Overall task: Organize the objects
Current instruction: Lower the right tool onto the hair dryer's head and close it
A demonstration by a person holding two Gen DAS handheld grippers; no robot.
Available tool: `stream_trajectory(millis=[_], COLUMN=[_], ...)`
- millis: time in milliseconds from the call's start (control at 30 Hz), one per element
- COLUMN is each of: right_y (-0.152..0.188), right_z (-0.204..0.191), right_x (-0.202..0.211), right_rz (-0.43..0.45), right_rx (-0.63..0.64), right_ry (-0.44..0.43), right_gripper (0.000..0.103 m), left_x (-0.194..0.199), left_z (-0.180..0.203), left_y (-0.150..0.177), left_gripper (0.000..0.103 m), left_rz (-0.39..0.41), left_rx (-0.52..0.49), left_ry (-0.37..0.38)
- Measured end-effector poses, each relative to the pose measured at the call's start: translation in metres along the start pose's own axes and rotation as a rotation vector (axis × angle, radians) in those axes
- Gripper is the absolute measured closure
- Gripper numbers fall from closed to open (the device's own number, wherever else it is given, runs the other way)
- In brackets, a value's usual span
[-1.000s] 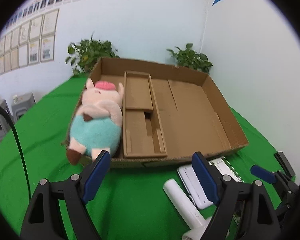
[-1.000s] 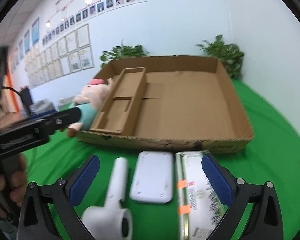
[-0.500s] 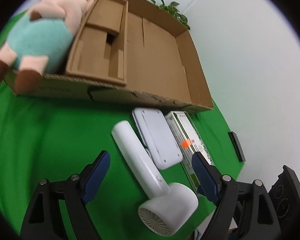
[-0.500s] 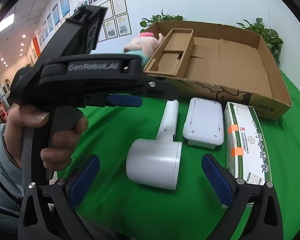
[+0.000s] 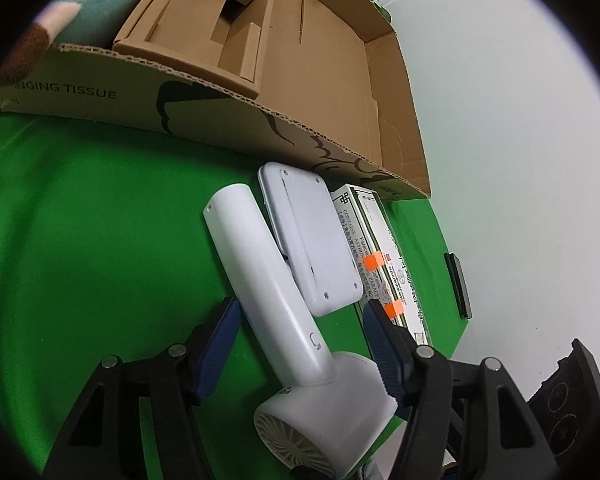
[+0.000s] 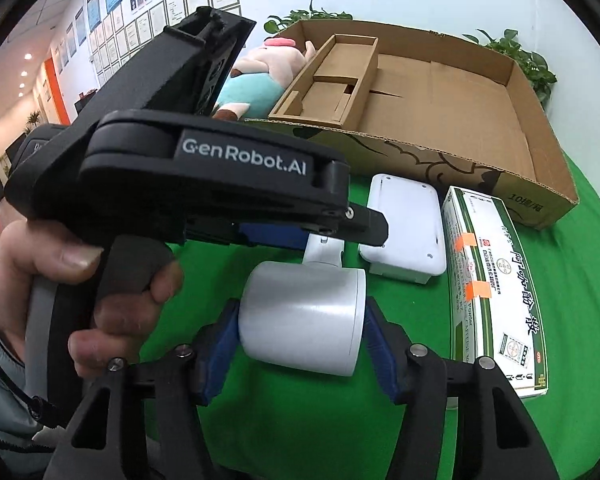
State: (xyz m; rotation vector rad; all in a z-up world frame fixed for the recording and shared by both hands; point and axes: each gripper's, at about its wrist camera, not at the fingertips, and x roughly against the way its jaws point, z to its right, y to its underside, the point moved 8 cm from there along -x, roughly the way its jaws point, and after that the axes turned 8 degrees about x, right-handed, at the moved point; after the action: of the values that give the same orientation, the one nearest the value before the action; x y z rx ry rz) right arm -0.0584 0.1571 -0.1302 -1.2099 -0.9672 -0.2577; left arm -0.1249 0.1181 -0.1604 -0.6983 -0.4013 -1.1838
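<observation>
A white hair dryer (image 5: 276, 304) lies on the green cloth in front of a cardboard box (image 5: 340, 52). My left gripper (image 5: 300, 316) is open and straddles the dryer's handle, fingers apart from it. My right gripper (image 6: 302, 322) is closed on the dryer's round head (image 6: 304, 316), its blue pads touching both sides. A white flat device (image 6: 404, 224) and a green-and-white medicine box (image 6: 492, 288) lie to the right of the dryer. A pink and teal plush pig (image 6: 256, 80) lies in the box's left part.
A cardboard insert tray (image 6: 332, 80) sits inside the box beside the pig. The left gripper's body and the hand holding it (image 6: 112, 280) fill the left of the right wrist view. A black flat object (image 5: 458, 284) lies at the cloth's right edge. Potted plants (image 6: 520, 56) stand behind the box.
Both grippers moved down and in on the hair dryer. The right gripper closed onto its head. The left gripper narrowed around the handle.
</observation>
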Motion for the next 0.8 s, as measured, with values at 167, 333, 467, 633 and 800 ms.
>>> stream_trajectory(millis=[167,333,467,633,800], right_y=[0.000,-0.001,-0.002,0.000,0.001], right_z=[0.001,-0.010,-0.013,-0.012,-0.011], right_x=[0.003,0.005,0.006,0.007,0.008], right_rz=[0.003,0.008,0.017,0.024,0.035], right_rx=[-0.052,-0.027,-0.020,-0.028,-0.026], right_ry=[-0.043,-0.064,-0.071,-0.081,-0.073], right_gripper=[0.046,0.045,0.045,0.045,0.045], left_x=[0.001,0.001,0.005,0.005,0.004], left_z=[-0.003,-0.002,-0.005,-0.006,-0.011], left_y=[0.002,0.003,0.001,0.000,0.001], left_gripper=[0.043,0.044,0.046,0.046,0.066], left_rz=[-0.003,-0.004,-0.009,-0.015,-0.015], left_rx=[0.021,0.024,0.028,0.030,0.027], left_ry=[0.002,-0.005,-0.008,0.018,-0.011])
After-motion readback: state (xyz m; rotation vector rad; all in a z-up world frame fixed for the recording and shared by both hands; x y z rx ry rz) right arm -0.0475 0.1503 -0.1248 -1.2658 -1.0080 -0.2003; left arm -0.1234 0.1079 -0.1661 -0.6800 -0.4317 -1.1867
